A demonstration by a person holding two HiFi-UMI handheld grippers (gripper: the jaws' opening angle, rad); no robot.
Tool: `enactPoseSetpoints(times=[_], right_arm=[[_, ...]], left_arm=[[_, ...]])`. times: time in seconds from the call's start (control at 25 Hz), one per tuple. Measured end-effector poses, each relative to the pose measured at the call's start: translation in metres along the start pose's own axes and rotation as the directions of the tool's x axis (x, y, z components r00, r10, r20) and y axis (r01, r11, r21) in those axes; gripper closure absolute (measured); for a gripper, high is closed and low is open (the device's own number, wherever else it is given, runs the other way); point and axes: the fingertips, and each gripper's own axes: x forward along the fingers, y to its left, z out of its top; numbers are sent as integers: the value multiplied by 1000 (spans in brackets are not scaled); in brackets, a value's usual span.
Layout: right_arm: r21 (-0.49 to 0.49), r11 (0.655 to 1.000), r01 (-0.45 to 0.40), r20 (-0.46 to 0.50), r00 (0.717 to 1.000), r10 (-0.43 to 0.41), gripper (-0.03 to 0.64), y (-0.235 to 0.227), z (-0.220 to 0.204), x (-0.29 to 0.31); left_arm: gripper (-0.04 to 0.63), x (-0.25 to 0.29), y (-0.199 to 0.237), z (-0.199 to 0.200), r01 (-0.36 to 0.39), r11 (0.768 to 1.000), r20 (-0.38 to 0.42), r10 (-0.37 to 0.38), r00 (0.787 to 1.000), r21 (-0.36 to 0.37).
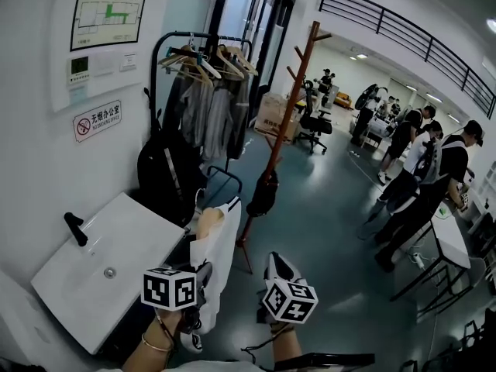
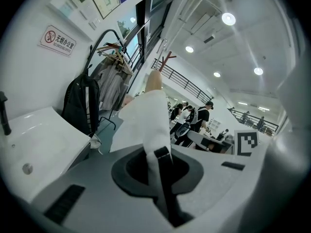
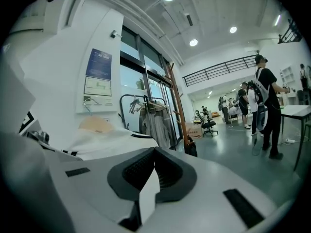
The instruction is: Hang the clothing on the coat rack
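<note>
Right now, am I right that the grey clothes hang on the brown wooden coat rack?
Not quite: the grey clothes hang on the black metal rail beside the brown wooden coat rack, as the head view shows.

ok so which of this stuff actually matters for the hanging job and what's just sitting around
In the job: white garment, pinched by left gripper and right gripper; wooden coat rack.

Just around: sink, black backpack, loaded clothes rail, office chair, cardboard box, people by the desks.
</note>
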Motion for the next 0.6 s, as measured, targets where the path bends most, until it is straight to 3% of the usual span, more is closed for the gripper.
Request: enactPoseSetpoints(times=[0.2, 0.6], right_arm=[[29, 999, 40, -10, 999, -40, 594, -10, -8, 4], [44, 998, 34, -31, 999, -33, 594, -18, -14, 39]], left_arm=[[572, 5, 10, -3, 2, 1000, -27, -2, 1000, -7], [572, 27, 30, 0, -21, 1000, -46, 20, 999, -23]])
